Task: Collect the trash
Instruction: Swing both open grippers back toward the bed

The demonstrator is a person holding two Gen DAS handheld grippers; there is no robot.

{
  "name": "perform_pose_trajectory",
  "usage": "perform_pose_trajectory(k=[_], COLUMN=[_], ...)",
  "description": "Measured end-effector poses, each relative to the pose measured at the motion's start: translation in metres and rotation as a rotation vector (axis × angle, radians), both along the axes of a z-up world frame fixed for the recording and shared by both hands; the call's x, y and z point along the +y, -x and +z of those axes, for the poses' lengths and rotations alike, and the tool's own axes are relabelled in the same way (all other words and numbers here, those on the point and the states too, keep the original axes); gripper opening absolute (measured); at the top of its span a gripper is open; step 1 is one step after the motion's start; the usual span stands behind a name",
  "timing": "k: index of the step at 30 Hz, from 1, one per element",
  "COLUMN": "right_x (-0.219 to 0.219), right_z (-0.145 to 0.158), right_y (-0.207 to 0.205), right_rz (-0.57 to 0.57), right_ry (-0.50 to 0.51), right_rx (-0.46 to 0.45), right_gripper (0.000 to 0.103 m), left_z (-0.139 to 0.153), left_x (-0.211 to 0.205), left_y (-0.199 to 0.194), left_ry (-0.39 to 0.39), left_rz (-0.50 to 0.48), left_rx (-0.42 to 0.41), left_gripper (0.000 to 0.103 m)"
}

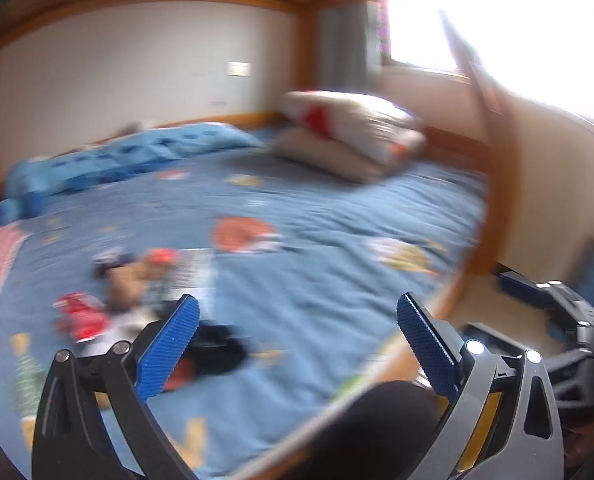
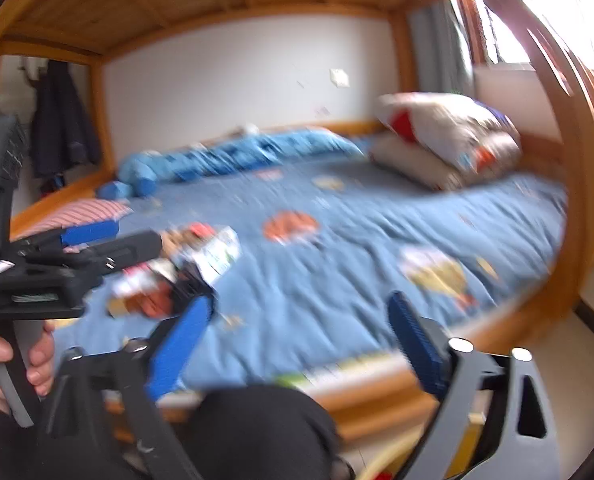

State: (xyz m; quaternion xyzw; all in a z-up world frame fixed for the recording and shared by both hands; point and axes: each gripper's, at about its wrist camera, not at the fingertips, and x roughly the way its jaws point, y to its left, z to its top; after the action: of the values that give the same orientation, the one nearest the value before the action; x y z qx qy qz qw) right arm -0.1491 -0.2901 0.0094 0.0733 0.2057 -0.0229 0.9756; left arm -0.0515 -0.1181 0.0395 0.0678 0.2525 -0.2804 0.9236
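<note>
Wooden bunk bed (image 2: 381, 404) w/ blue sheet (image 1: 317, 240), white wall (image 1: 137, 68), bright window (image 1: 497, 20).

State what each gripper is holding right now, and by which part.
Nothing is held. The left gripper and the right gripper both stand open and empty above the bed's blue cover; the litter pile lies untouched.

You had two grippers in play, the left gripper (image 1: 297, 320) and the right gripper (image 2: 301, 320), each with two blue-padded fingers spread wide and nothing between them. On the one bed (image 1: 337, 232) there were two pillows (image 1: 353, 136) stacked at the head, one rolled blue quilt (image 1: 137, 156) along the wall, one red-and-white striped cloth (image 2: 85, 214) at the foot, and a single heap of trash (image 1: 137, 292) whose pieces were too blurred for you to count. One dark coat (image 2: 63, 120) hung beyond the bed's foot.
</note>
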Motion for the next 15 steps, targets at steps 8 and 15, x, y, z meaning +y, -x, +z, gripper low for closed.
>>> perform_pose_trajectory(k=[8,15], right_x=[0.082,0.126], right_z=[0.009,-0.009], right_y=[-0.064,-0.102], right_rz=[0.2,0.226], right_ry=[0.042,0.16], right_rx=[-0.054,0.01], right_gripper=[0.095,0.095], left_z=[-0.004,-0.03], left_x=[0.112,0.151], left_y=[-0.039,-0.051], left_ry=[0.038,0.048], left_rz=[0.3,0.367], left_rx=[0.0,0.052], left_gripper=[0.099,0.099])
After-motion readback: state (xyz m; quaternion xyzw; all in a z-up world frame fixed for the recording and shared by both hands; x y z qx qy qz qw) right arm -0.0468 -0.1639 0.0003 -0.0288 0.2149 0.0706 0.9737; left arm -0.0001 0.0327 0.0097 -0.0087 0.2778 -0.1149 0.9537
